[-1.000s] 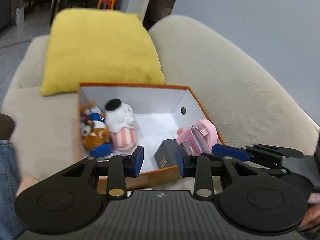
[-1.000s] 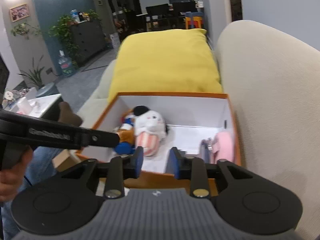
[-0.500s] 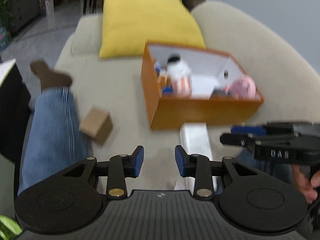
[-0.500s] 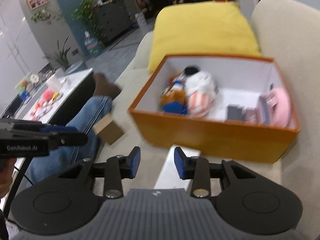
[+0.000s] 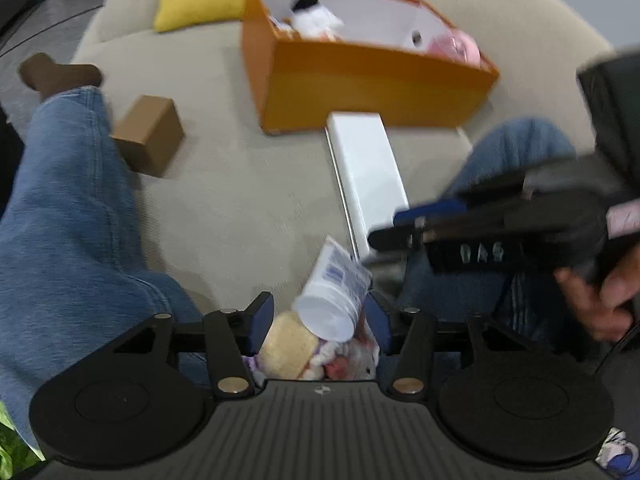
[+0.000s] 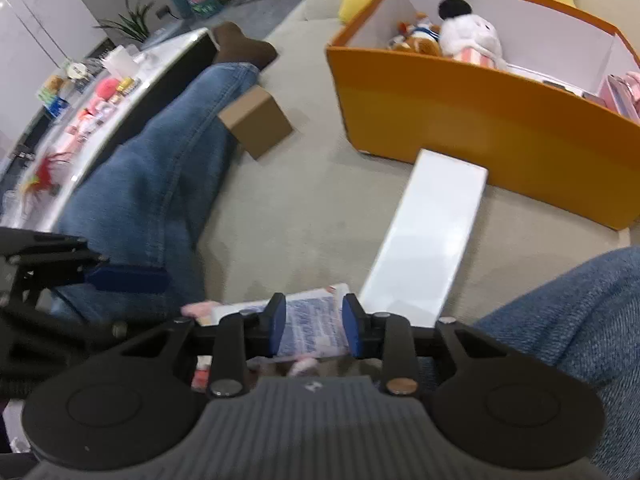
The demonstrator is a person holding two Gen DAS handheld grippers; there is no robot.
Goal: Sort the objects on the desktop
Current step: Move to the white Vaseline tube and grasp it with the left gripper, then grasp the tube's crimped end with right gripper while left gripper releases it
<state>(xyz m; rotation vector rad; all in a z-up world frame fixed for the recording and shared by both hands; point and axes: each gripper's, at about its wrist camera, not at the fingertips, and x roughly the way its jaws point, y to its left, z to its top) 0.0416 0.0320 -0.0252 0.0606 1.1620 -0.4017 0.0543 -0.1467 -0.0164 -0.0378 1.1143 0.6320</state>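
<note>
Left wrist view: the left gripper (image 5: 318,318) is opening, with a white tube (image 5: 334,290) and a plush toy (image 5: 290,344) between its jaws; pads grip neither. The right gripper (image 6: 314,322) is closing around the same printed tube (image 6: 308,326), not yet pinching it as far as I can tell. Both reaching into one pile risks a collision, or the round tube squirting sideways off the sofa seat (image 5: 240,200). It lies tilted, white with blue print, near a flat white box (image 5: 366,168) and well short of the orange box (image 5: 360,84).
</note>
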